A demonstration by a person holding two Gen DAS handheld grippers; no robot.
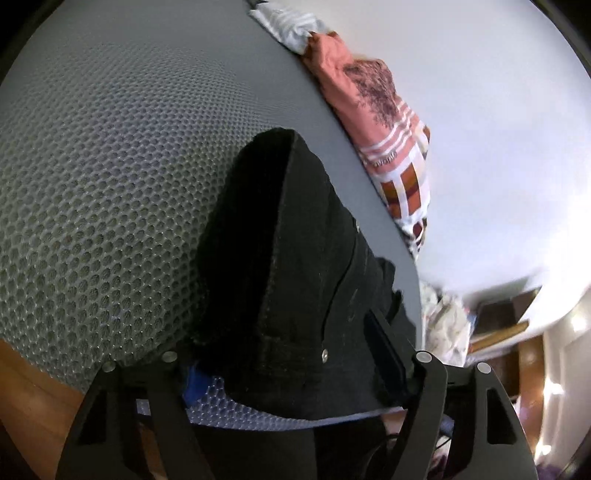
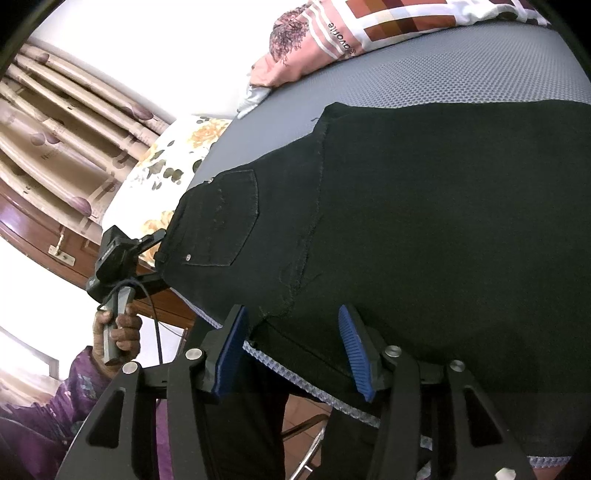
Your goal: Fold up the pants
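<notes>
Black pants (image 2: 424, 206) lie folded lengthwise on a grey honeycomb-mesh surface (image 1: 110, 166), back pocket up, waistband toward the left. My left gripper (image 1: 291, 365) is at the waistband end of the pants (image 1: 303, 266); the cloth lies between its fingers and hides the left finger. It also shows in the right wrist view (image 2: 155, 240) at the waistband, held by a hand. My right gripper (image 2: 295, 350) is open, its blue-padded fingers (image 2: 354, 350) on either side of the crotch seam at the near edge of the surface.
A pink patterned cloth (image 1: 373, 107) and a striped white cloth (image 1: 284, 22) lie along the far edge by a white wall. A floral pillow (image 2: 162, 170) sits beyond the waistband. Wooden furniture (image 2: 37, 229) and a curtain (image 2: 66, 122) stand at the left.
</notes>
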